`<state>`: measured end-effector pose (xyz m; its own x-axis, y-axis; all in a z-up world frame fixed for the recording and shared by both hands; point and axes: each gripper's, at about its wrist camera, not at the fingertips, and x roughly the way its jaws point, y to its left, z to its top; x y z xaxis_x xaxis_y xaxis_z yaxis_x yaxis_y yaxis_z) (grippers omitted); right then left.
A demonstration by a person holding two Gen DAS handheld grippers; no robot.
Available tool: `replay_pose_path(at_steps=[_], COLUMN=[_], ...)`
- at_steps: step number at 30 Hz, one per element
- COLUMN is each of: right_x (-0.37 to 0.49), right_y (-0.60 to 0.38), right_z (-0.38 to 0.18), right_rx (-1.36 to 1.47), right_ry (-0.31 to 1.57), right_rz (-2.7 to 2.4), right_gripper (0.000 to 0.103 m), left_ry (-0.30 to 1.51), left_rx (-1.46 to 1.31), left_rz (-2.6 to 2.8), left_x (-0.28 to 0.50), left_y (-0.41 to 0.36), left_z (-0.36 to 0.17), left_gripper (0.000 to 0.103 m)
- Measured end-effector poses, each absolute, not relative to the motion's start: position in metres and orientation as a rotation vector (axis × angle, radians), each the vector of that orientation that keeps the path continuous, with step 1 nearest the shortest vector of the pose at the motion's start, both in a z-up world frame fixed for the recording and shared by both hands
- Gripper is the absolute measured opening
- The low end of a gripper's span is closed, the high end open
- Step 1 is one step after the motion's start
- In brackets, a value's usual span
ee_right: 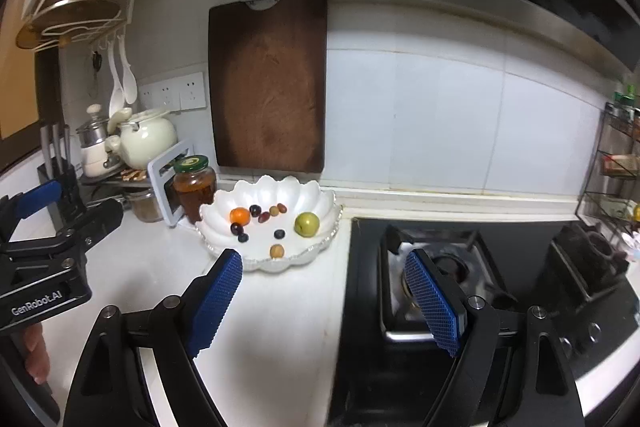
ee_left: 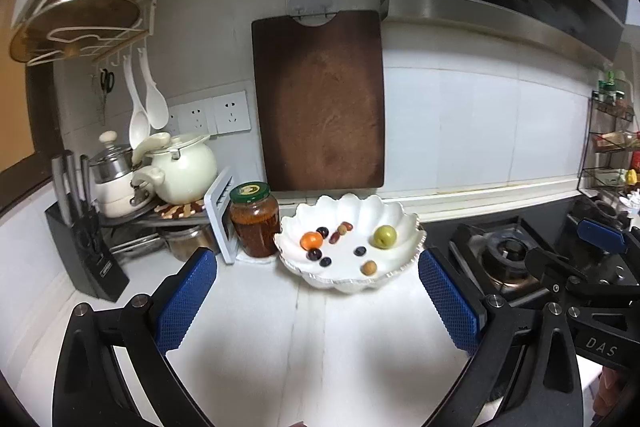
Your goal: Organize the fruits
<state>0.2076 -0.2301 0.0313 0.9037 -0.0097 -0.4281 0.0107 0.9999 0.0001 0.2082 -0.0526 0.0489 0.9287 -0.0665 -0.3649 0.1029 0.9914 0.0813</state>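
A white scalloped bowl point(ee_left: 404, 223) point(ee_right: 316, 201) stands on the white counter by the back wall. In it lie a small orange point(ee_left: 311, 240) point(ee_right: 239, 215), a green plum point(ee_left: 385, 236) point(ee_right: 307, 224), several dark grapes point(ee_left: 360, 251) point(ee_right: 279, 234), reddish-brown dates point(ee_left: 346, 227) point(ee_right: 264, 217) and a tan round fruit point(ee_left: 369, 267) point(ee_right: 277, 251). My left gripper point(ee_left: 318, 291) is open and empty, back from the bowl over the counter. My right gripper point(ee_right: 324, 287) is open and empty too, near the bowl's front right, straddling the counter and hob edge.
A jar with a green lid point(ee_left: 255, 225) point(ee_right: 195, 187) stands left of the bowl. A dark cutting board point(ee_left: 320, 99) hangs on the wall behind. A gas hob point(ee_left: 504, 255) point(ee_right: 440, 267) lies to the right. Knife block point(ee_left: 86, 251), pots point(ee_left: 180, 167) and a spice rack point(ee_right: 616, 167) line the sides.
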Motion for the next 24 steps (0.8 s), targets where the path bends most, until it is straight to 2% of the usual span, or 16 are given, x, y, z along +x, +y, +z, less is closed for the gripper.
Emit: replay_pose_path(at_steps=[10, 24], right_x=[0.121, 0.040], right_y=[-0.231, -0.224], right_z=[0.032, 0.026], right_rx=[0.010, -0.004], right_ry=[0.406, 0.373], right_rz=[-0.003, -0.017], right_gripper=[0.085, 0.085], left_ry=[0.332, 0.326], left_rx=[0.098, 0.079], left_rz=[-0.075, -0.095], left_x=[0.121, 0.045], left_y=[-0.049, -0.034], left_z=[0.048, 0.039], left_gripper=[0.103, 0.103])
